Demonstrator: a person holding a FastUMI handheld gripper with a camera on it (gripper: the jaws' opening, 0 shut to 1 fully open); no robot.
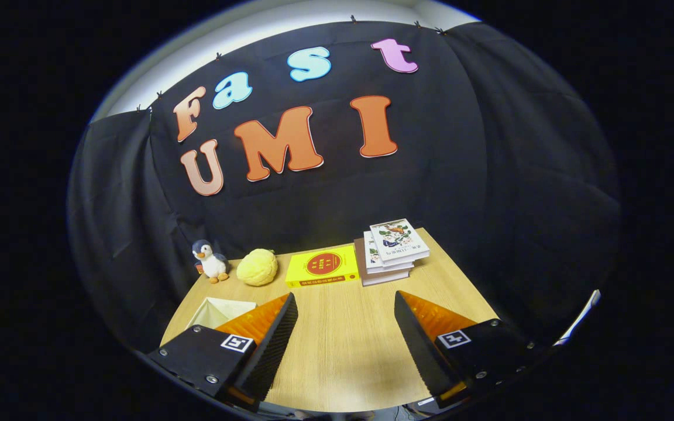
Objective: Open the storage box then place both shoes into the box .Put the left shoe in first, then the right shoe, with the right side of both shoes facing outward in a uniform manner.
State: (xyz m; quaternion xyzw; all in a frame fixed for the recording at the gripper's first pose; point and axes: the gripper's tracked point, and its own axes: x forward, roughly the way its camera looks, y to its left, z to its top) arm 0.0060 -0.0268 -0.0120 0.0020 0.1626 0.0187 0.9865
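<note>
**Fingers spread over bare table; box corner at the left finger**

Gripper view: the gripper [346,318] hangs above a wooden table [343,356] with its fingers wide apart and nothing between them. A pale folded corner [217,310], which may be part of the storage box, lies just beside and partly behind the left finger; I cannot tell whether it is lid or wall. If it is thin card or plastic, it should be light and flexible, best taken by a free edge of the lid.

Beyond the fingers, along the back edge, stand a toy penguin [210,261], a yellow plush ball [258,267], a yellow book [322,265] and a stack of books [392,251]. The cover writing is too small to read. Each finger base carries a square marker.
</note>
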